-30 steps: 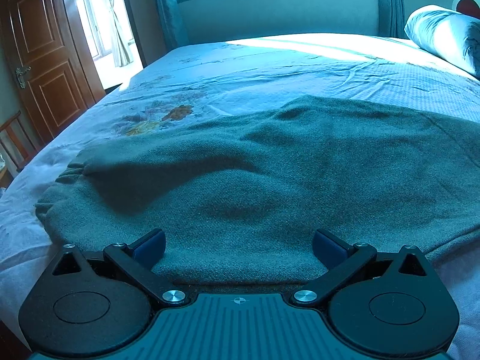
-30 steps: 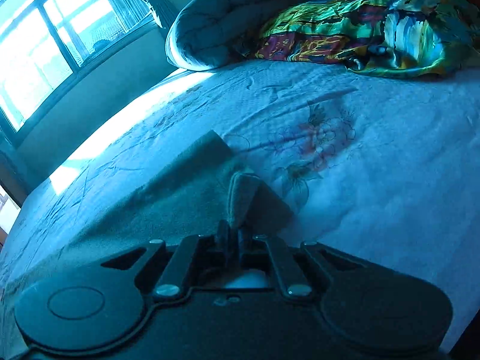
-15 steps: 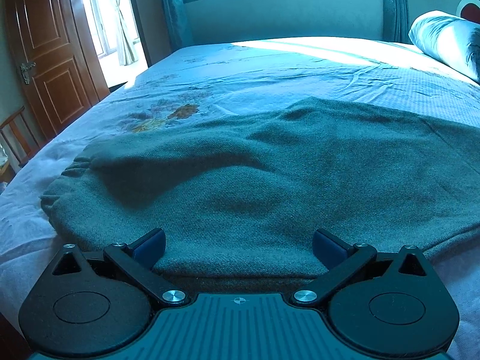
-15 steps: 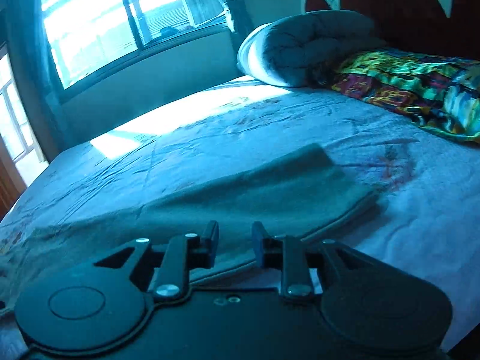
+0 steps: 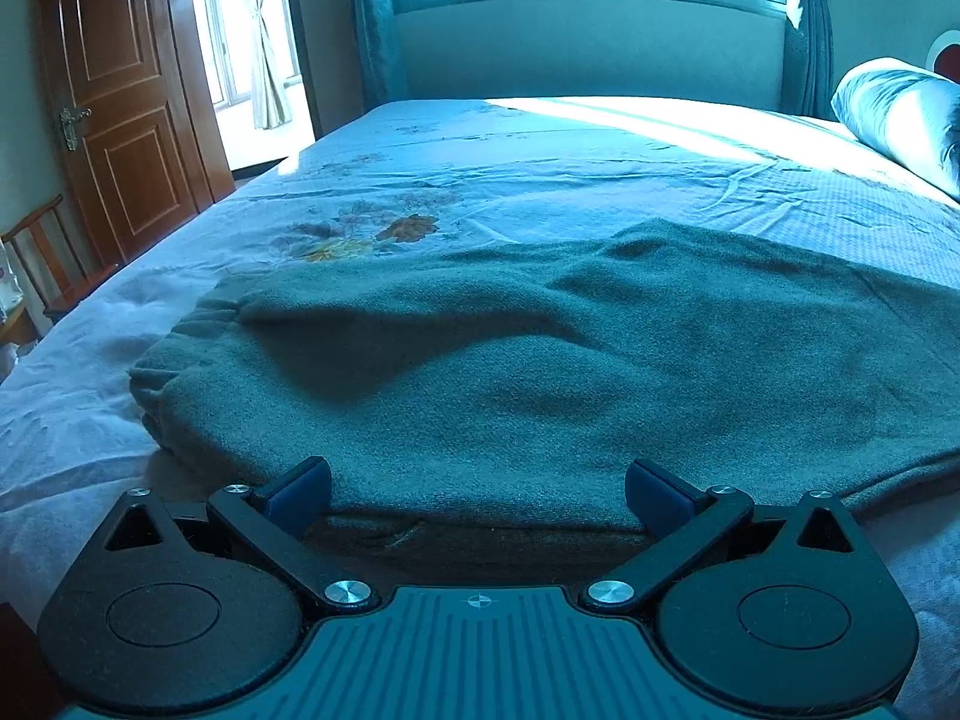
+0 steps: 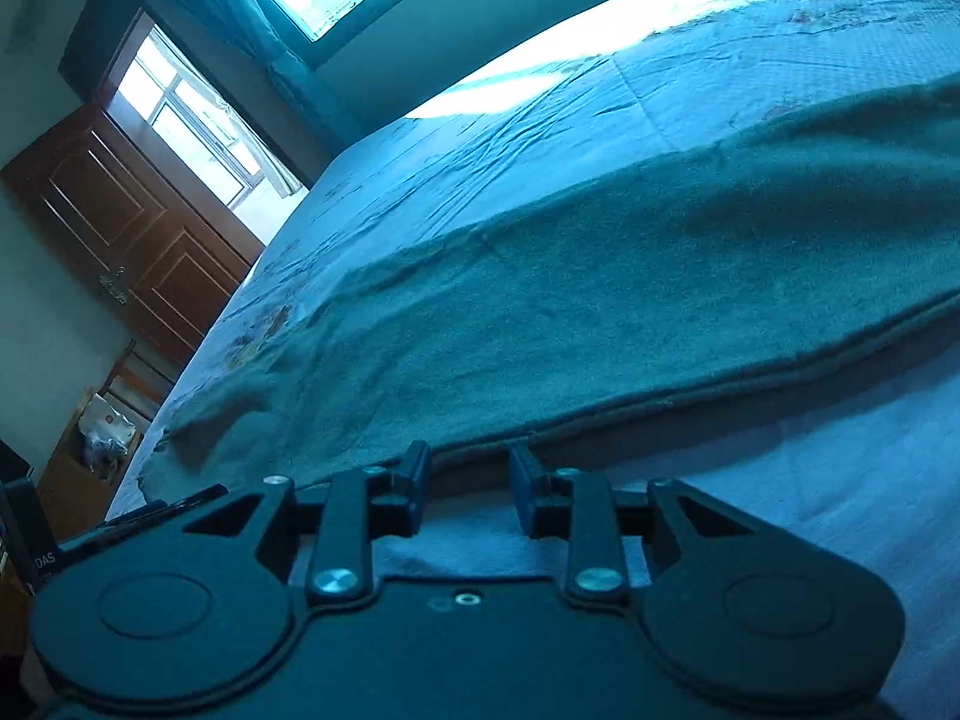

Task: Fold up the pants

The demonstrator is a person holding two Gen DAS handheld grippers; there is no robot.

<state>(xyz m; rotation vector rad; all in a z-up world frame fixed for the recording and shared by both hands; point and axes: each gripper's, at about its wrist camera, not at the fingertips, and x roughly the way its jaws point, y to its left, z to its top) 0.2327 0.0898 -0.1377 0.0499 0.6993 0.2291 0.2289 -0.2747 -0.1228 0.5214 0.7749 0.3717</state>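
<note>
Released since earlier, right gripper now parted at near edge of pants on bed; left gripper wide open, empty

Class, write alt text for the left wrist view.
The open left gripper sits at the near edge of green pants lying on a blue floral bed. Behind are a window, a wooden door and a pillow.

- Pants are lying flat across the near half of the bed, blocking low passage there.
- Bare sheet is running open toward the far edge below the window.
- A pillow is occupying the far right corner.
- A wooden chair is standing off the left edge, beside the door.
</note>
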